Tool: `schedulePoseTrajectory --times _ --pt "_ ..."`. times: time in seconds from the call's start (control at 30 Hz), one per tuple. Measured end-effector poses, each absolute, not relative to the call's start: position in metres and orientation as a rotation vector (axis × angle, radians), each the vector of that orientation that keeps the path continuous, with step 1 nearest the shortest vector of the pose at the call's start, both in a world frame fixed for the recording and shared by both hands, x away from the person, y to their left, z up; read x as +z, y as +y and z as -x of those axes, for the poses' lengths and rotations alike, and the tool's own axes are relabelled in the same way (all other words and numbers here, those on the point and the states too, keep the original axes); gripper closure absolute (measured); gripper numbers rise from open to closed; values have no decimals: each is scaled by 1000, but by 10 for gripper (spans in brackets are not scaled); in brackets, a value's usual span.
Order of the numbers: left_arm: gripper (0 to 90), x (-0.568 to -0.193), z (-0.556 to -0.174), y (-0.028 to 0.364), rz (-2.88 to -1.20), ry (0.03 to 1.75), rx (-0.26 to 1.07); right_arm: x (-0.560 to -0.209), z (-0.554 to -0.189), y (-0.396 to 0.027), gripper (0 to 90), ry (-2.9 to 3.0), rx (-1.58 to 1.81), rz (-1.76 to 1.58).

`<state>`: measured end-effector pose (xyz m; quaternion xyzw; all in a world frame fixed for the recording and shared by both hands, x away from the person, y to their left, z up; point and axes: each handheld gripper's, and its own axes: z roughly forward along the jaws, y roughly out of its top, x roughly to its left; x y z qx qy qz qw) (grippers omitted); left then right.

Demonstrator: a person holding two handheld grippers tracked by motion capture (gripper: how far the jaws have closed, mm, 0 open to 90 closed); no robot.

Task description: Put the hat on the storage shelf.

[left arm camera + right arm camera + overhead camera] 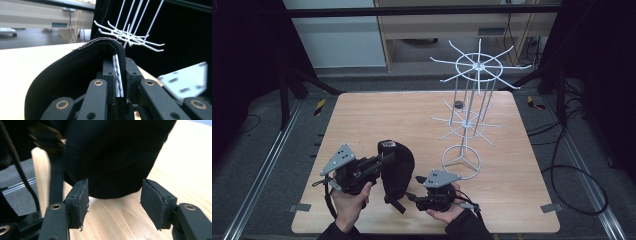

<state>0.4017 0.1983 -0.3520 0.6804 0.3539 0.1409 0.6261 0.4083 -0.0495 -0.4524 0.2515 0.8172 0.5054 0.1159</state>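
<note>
Item 1: black cap. It sits at the near middle of the table, stood up off the wood between my two grippers. Soft fabric crown with a stiffer curved brim; I judge it light, floppy, not fragile, and likely to sag or swing if held at one point only. A strap hangs loose at its near side and could snag. Best hold, in my view: the seamed edge of the brim or band, where the cloth is doubled and stiff.

Item 2: left gripper. Its jaws are pinched nearly together on the cap's edge; in the left gripper view the black hem and white stitching are clamped between the pads.

Item 3: right gripper. Near right of the cap, jaws spread wide and holding nothing; in the right gripper view the pads stand apart with the cap's dark cloth just beyond them, not touched.

Item 4: white wire rack. Far right of the cap, two tiers of bare hooks on a ring base; nothing hangs on them.

Containers: none on the table.
</note>
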Motion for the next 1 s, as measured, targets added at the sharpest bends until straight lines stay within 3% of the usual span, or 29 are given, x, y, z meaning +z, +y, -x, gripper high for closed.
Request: schedulePoseTrajectory --times 0.43,0.53,0.57,0.63,1.0 --pt "813 -348 -397 194 -1566 740 259 -464 -427 -57 507 2329 1476 -815" --pt "814 -349 -396 190 -1580 717 252 -467 -429 -57 663 2335 1482 -805" --pt "814 -349 -396 189 -1585 713 249 -468 -430 -58 781 2343 1480 -805" --pt "814 -350 -396 189 -1589 710 249 -469 -431 -59 892 2367 1497 -815" --pt "806 -360 -408 215 -1563 792 284 -455 -427 -77 900 2357 1435 -814"
